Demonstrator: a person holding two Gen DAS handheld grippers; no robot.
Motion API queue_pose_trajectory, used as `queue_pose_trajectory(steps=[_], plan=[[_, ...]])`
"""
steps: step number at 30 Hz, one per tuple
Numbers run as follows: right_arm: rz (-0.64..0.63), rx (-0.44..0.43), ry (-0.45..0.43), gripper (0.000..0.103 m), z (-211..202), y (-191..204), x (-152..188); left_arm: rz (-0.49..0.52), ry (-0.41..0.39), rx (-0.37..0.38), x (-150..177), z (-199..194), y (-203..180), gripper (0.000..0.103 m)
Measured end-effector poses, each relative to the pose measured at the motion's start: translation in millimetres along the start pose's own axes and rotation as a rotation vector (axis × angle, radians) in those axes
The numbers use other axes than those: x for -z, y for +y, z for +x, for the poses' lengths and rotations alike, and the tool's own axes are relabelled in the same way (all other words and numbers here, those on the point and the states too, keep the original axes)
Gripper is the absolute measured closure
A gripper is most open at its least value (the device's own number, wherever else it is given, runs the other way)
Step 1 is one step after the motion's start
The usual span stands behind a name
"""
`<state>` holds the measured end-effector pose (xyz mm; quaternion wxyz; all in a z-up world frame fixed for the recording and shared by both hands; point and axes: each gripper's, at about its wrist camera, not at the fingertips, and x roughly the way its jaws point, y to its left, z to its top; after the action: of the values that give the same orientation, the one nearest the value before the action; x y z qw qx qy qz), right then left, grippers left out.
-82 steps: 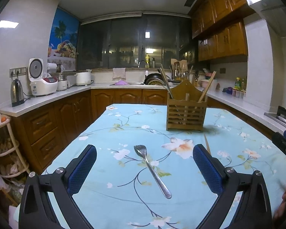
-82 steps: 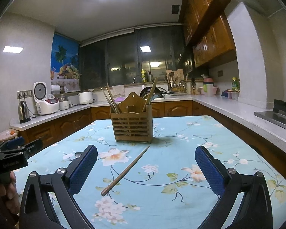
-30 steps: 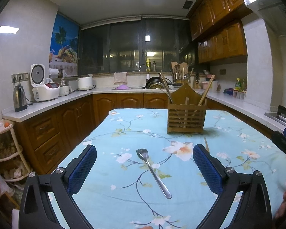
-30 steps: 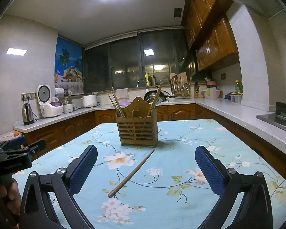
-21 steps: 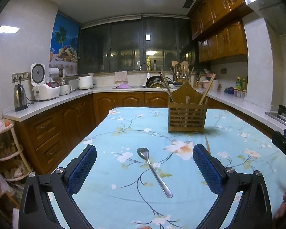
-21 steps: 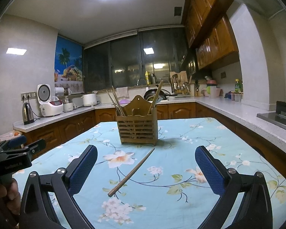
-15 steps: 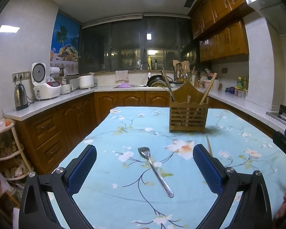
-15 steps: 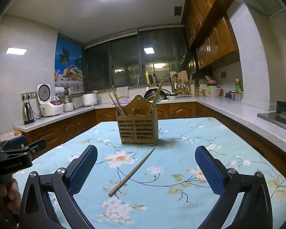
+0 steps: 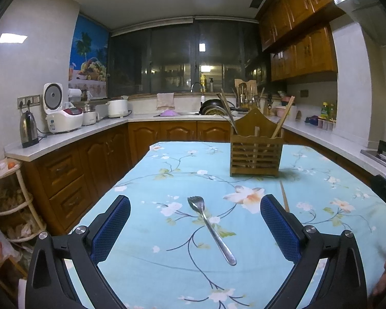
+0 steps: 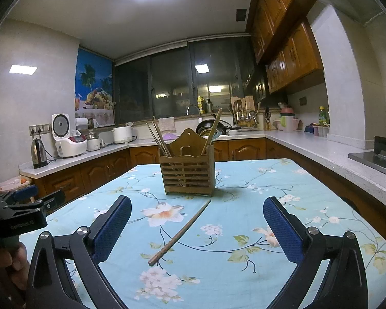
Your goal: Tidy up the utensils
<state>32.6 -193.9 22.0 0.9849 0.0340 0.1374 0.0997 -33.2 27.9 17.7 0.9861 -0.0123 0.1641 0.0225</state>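
Left wrist view showed the left tongs (image 9: pixel 194 228) spread wide with nothing between the blue pads (image 9: pixel 110 229). A metal fork (image 9: pixel 210 229) lay flat on the surface (image 9: pixel 146 180), which was covered by a light blue floral cloth. The fork sat in the gap between the two fingers, touching neither, its tines pointing away from the camera and its handle angled toward the lower right. Farther back and a little to the right stood a slatted wooden utensil holder (image 9: pixel 256 153), upright, with chopsticks (image 9: pixel 283 118) leaning out of it. A loose chopstick (image 9: pixel 283 195) showed just past the right finger.

Right wrist view showed the right tongs (image 10: pixel 196 228) also fully open and holding nothing. The single wooden chopstick (image 10: pixel 180 231) lay on the cloth between the fingers, clear of both, running diagonally from near the camera up toward the holder (image 10: pixel 187 172); its far tip ended just beside the holder's front base. At the left edge appeared the other tongs (image 10: pixel 25 213), held by a hand (image 10: pixel 10 265).
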Motion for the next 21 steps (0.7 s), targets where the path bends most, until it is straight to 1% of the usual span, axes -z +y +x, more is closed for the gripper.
queue_pose_trajectory(steps=[21], plan=[[0.001,-0.006,0.006,0.0,0.6,3.7,-1.2,-0.004,0.008,0.01,-0.4,-0.5,-3.1,0.001]])
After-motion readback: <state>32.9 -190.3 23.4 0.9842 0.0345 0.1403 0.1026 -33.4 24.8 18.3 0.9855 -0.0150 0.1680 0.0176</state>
